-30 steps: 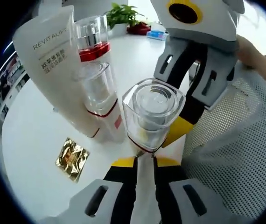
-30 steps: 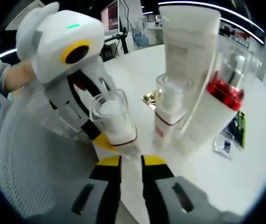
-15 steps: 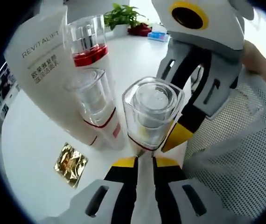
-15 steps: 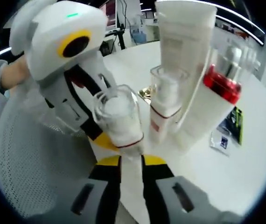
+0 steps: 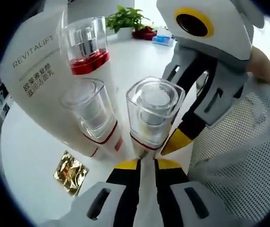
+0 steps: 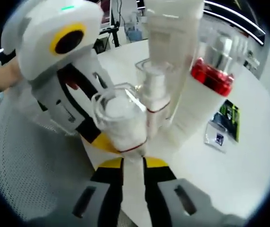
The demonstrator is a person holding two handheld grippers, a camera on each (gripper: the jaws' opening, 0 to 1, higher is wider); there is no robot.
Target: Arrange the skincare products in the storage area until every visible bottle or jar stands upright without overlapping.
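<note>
Between our two claws, at the edge of the white worktop point(image 5: 35, 156) where a mesh basket point(image 5: 239, 156) begins, stands the small clear-capped bottle point(image 5: 153, 116), upright, its long axis running straight up toward both cameras. Our left claw point(image 5: 145, 163) is clenched on its base from one side, jaws nearly together around the narrow foot; our right claw point(image 6: 134, 161) grips the same bottle point(image 6: 120, 120) from the opposite side, so each claw's yellow tip shows in the other's view. Just beside it, toward the worktop's middle, stand a second clear-capped bottle point(image 5: 90, 113), a red-collared pump bottle point(image 5: 85, 47) and a tall white tube point(image 5: 33, 80), close together and possibly touching; we cannot tell which. A gold sachet point(image 5: 71, 172) lies flat nearby. We judge the bottle must go down next to that cluster without leaning on it, and both claws sit equally near, so either could steady it while the other lets go.
</note>
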